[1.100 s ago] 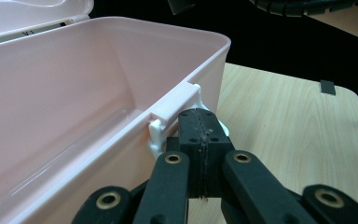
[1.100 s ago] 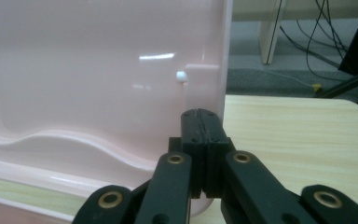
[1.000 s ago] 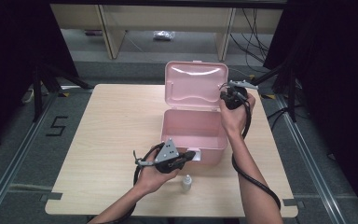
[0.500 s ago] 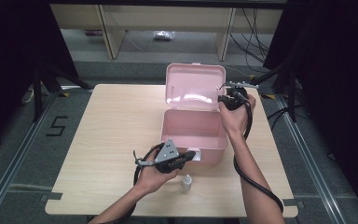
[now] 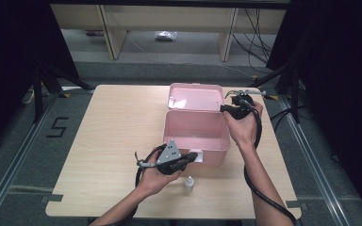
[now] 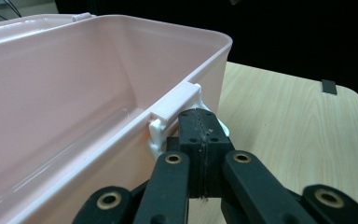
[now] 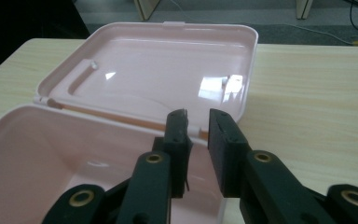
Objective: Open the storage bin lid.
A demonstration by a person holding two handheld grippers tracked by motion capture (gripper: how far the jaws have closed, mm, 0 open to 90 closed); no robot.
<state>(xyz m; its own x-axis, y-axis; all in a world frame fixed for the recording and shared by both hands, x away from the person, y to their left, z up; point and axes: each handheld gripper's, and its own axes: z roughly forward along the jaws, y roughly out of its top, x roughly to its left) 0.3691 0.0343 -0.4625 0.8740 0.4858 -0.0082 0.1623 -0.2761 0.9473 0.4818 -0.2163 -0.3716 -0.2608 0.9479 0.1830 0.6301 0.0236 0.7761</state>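
While the left gripper sits at the near front wall of the pink box, its jaws are pressed together beside the white latch; from the left gripper view I cannot tell whether a thin tab of that latch is pinched between the pads or whether they merely rest against it. If the hand tugs sideways here, the light box can slide on the table or tip toward the person, since nothing else pins it. Just right of that gripper, a small white bottle stands near the table's front edge, close to the left hand; a careless sweep of the wrist or the trailing cable could knock it over or roll it off. The box itself stands right of the table's middle, empty as far as I can see, with its lid thrown back flat on the table behind it. At the far right corner of the box, the right gripper has just been opening; in the right gripper view its jaws stand partly apart with nothing between them, hovering over the rear rim by the hinge. Should it drop from here, one jaw could catch the rim or hinge and jolt the box, dragging it off the left gripper.
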